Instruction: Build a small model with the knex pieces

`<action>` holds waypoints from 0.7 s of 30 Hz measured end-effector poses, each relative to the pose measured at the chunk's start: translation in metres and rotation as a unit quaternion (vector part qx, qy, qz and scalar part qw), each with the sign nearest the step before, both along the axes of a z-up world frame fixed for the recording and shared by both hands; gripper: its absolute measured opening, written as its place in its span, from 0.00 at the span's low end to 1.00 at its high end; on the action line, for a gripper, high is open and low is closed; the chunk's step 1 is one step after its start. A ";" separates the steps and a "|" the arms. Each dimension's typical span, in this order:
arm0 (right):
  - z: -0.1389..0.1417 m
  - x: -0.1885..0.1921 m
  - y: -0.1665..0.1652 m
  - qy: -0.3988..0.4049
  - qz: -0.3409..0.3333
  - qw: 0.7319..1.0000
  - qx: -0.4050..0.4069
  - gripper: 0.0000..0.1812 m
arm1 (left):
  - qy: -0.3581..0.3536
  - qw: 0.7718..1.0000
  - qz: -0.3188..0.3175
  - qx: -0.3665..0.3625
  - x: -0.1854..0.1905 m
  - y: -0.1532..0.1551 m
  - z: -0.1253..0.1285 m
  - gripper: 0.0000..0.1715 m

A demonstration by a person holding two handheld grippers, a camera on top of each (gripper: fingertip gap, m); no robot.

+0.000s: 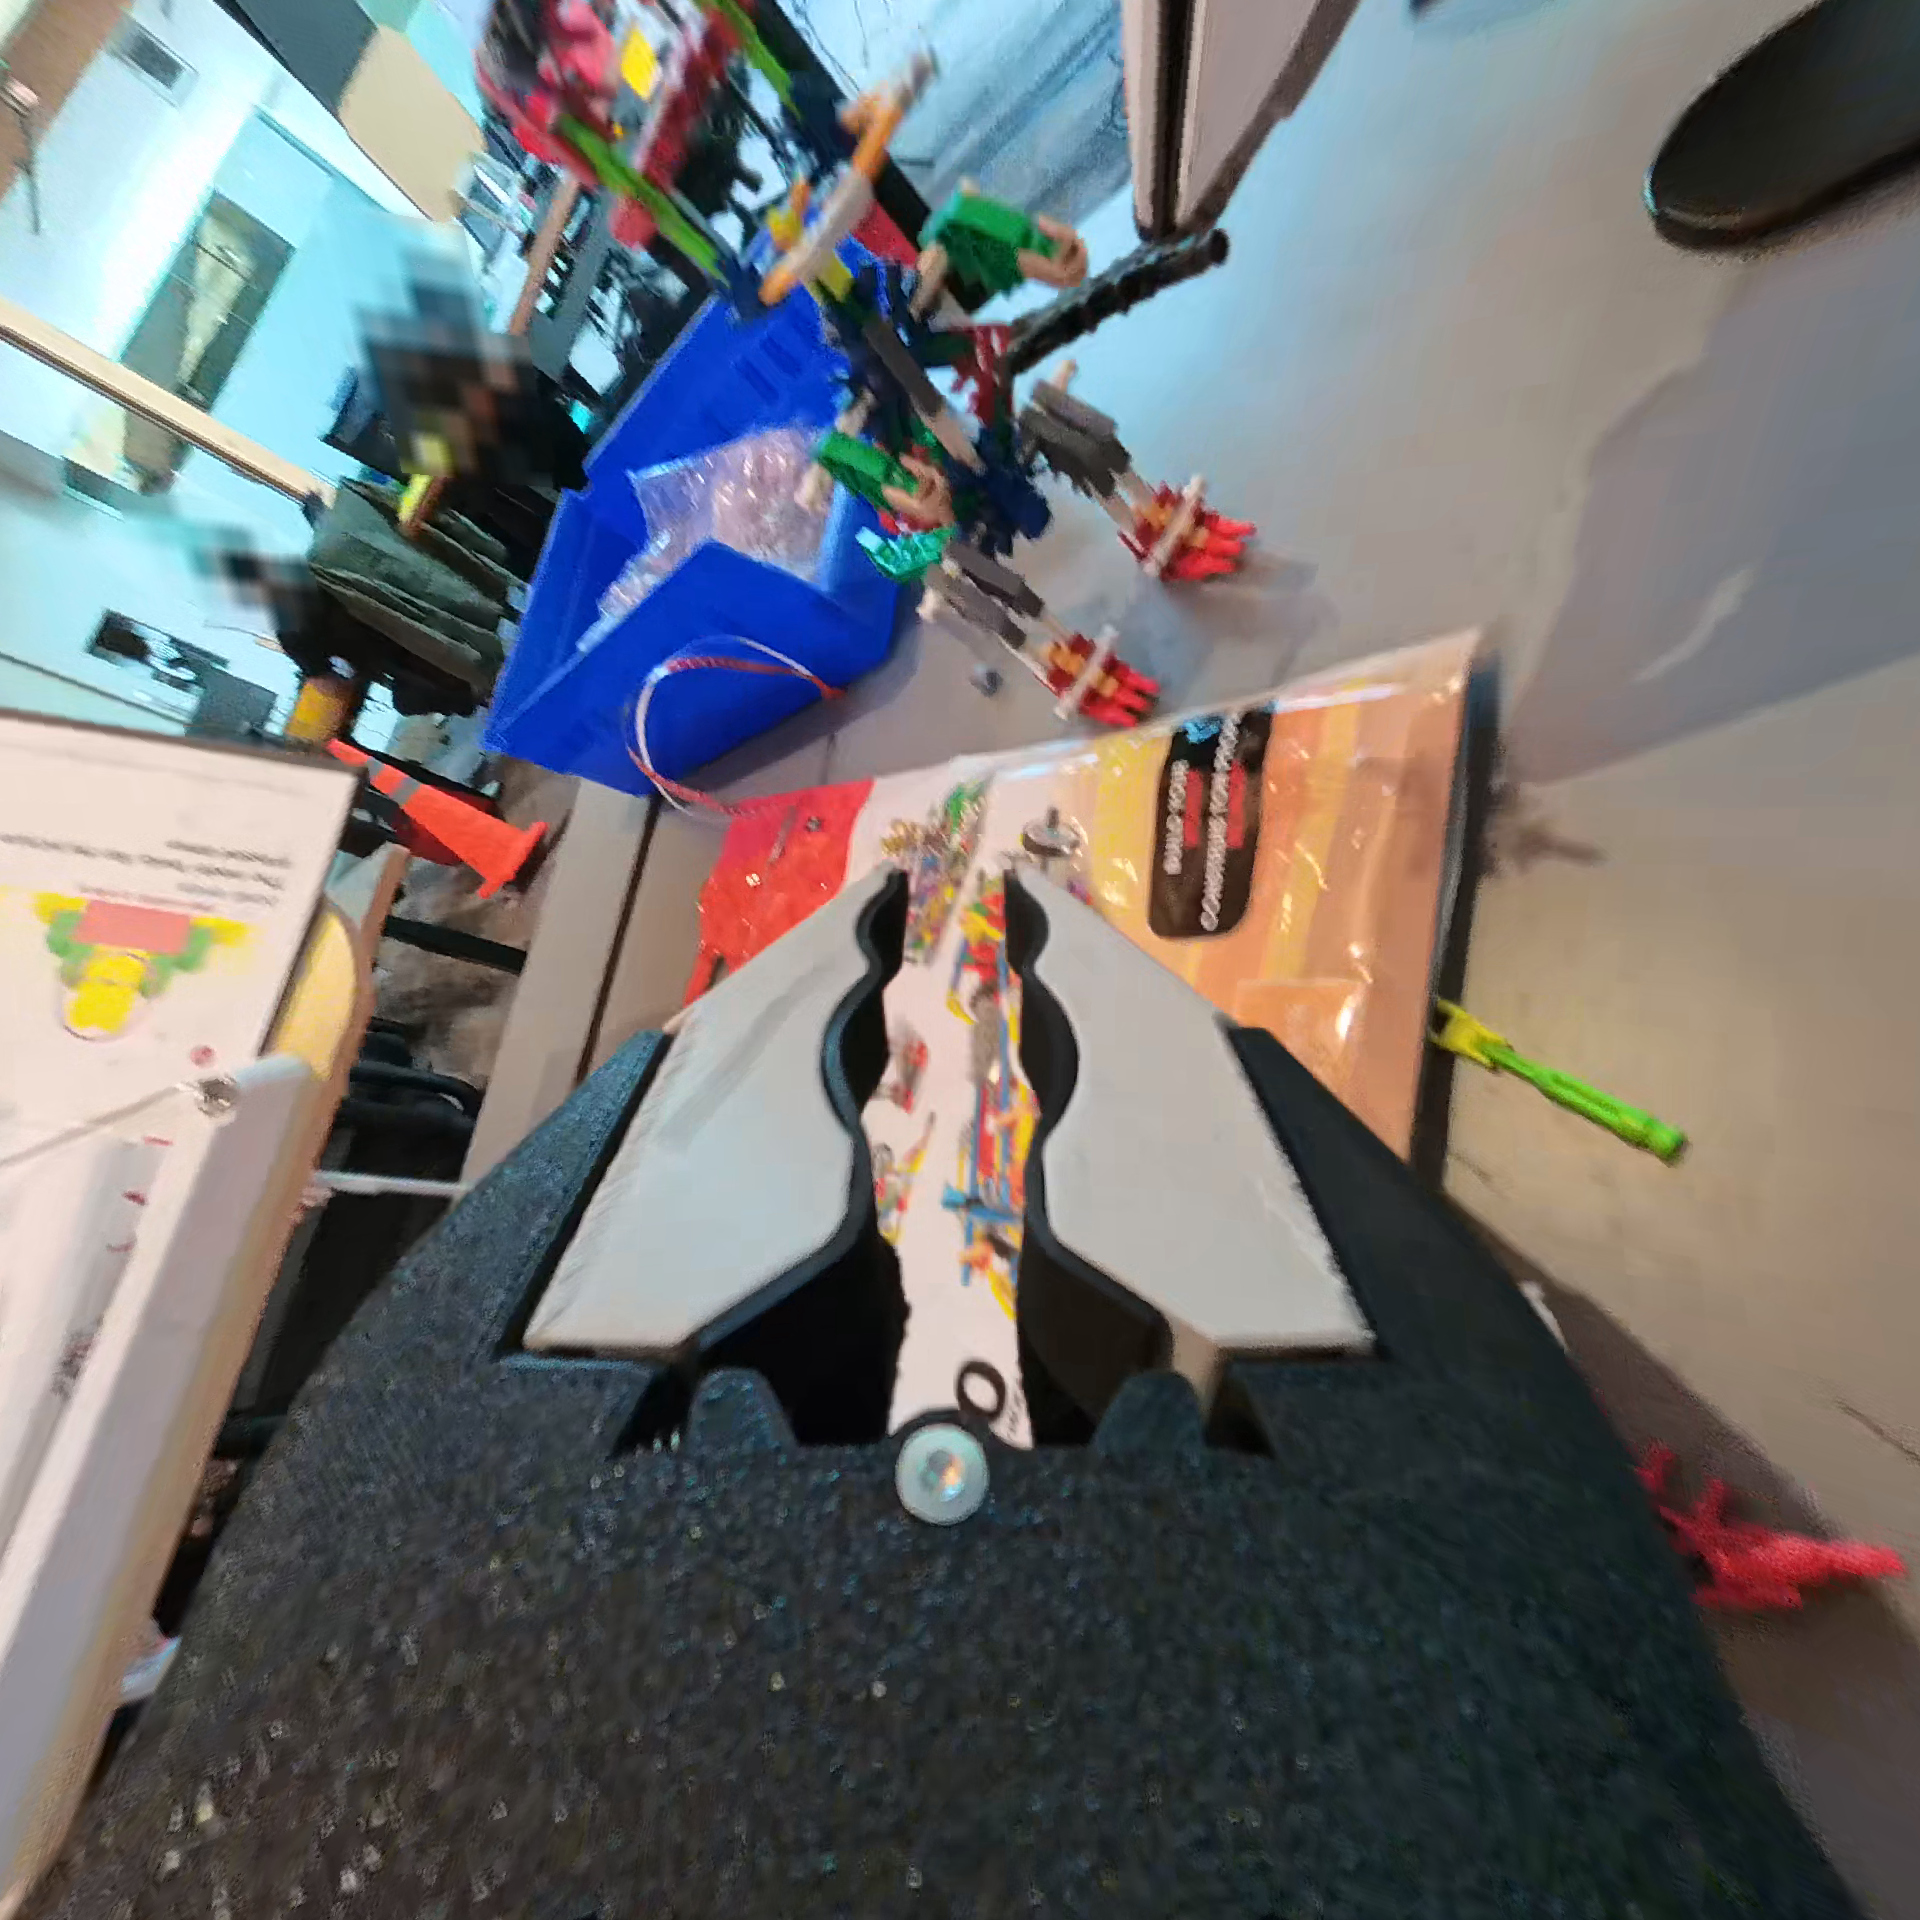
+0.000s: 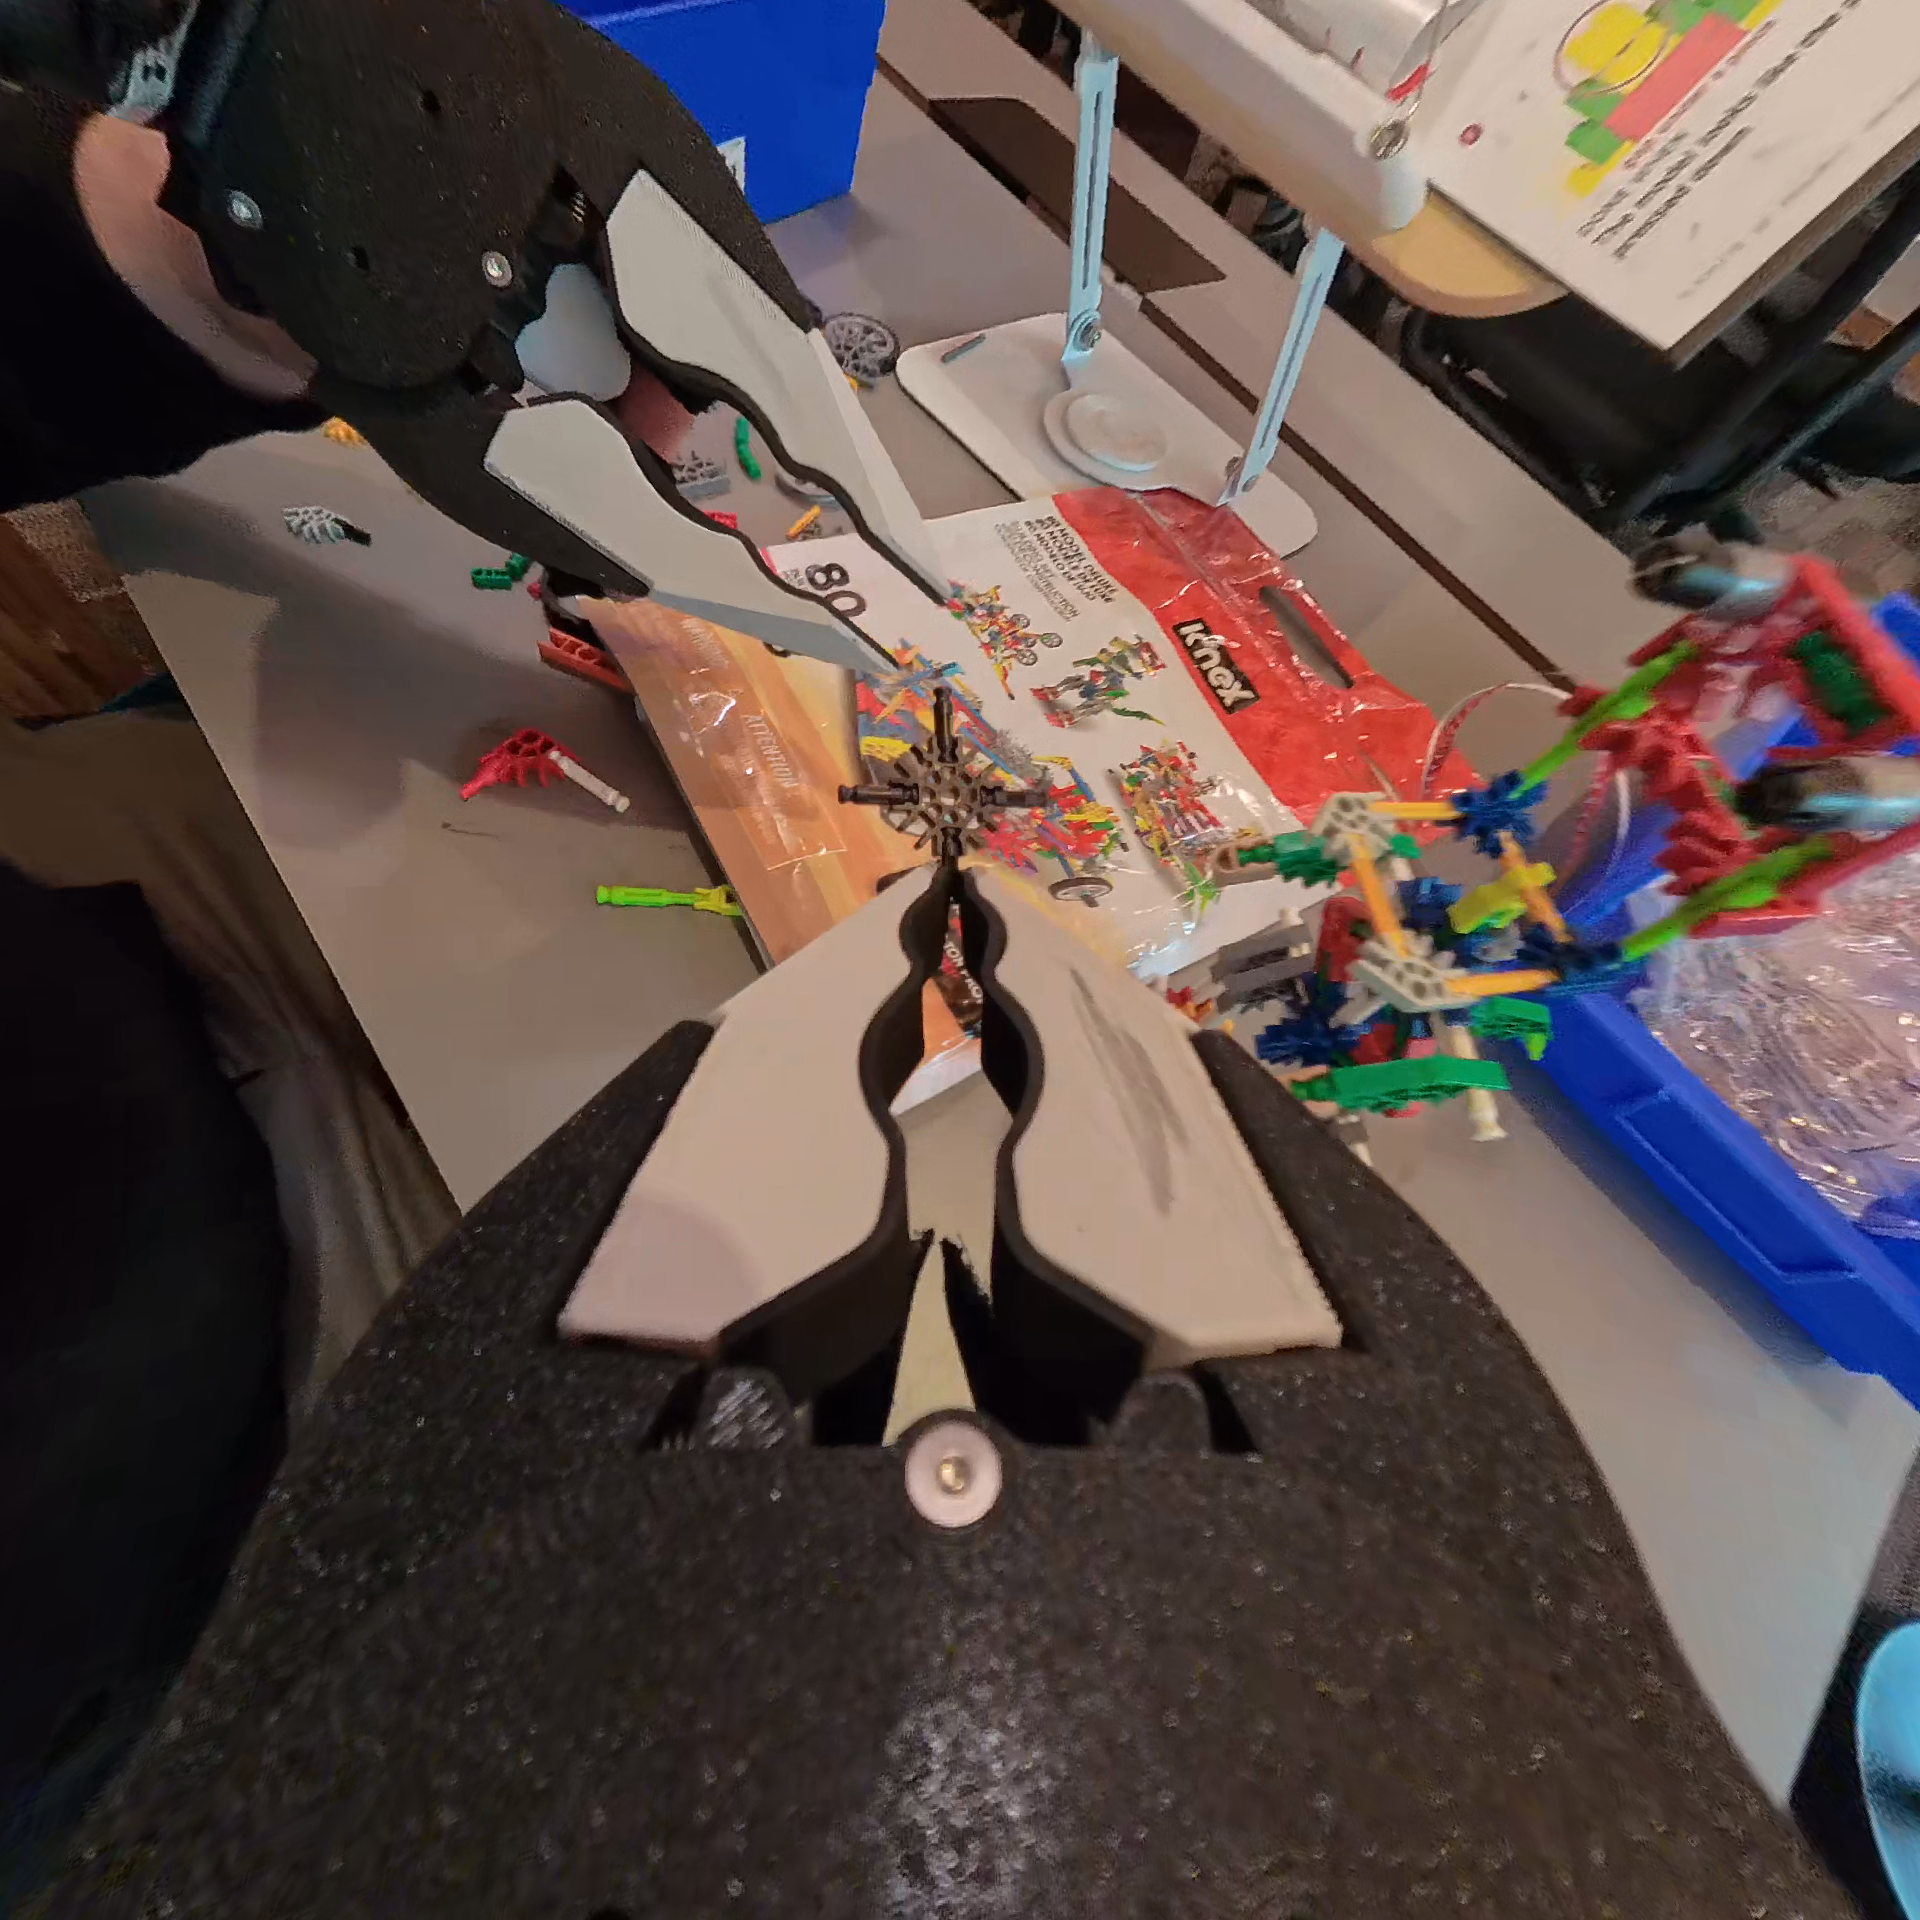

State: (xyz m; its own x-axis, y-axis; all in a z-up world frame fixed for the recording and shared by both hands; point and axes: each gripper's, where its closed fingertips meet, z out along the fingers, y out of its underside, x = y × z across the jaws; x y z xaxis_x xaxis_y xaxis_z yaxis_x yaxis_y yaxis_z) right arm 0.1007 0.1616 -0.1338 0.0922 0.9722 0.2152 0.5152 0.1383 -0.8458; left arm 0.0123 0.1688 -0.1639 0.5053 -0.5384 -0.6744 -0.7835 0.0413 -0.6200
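Observation:
My right gripper (image 2: 951,881) is shut on the lower black rod of a dark snowflake-shaped connector (image 2: 940,795), which also has short black rods sticking out to the left, right and top. It holds this above a printed toy bag (image 2: 1143,644) lying on the grey table. My left gripper (image 2: 920,629) is open and empty, with its fingertips just above and left of the connector, apart from it. In the left wrist view, the left gripper (image 1: 951,883) hangs open over the same bag (image 1: 1299,852).
A colourful rod-and-connector model (image 2: 1455,914) stands beside a blue bin (image 2: 1714,1143) on the right; both also show in the left wrist view (image 1: 987,436), (image 1: 727,582). Loose pieces lie on the table: a green rod (image 2: 665,896) and a red connector (image 2: 520,764). A white stand (image 2: 1101,416) holds a printed board. The left gripper's tips are roughly 10 cm from the right gripper's.

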 end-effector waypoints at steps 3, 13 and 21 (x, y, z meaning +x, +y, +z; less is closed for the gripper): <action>0.015 0.008 0.009 0.006 -0.006 1.000 0.014 0.00 | 0.000 0.999 -0.006 0.037 0.009 0.013 0.020 0.12; 0.038 0.032 0.057 -0.036 -0.016 0.999 0.030 0.00 | 0.017 0.993 -0.061 0.097 0.054 0.045 0.053 0.13; 0.035 0.034 0.080 -0.056 -0.080 0.995 -0.028 0.00 | 0.041 0.987 -0.082 0.132 0.073 0.068 0.055 0.15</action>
State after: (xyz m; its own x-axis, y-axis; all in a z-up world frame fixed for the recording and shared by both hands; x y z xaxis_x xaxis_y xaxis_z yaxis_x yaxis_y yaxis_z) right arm 0.1344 0.2420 -0.0988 0.2253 0.9577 0.1793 0.6191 0.0014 -0.7853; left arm 0.0857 0.2367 -0.1086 0.3638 -0.4084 -0.8372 -0.8001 0.3233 -0.5054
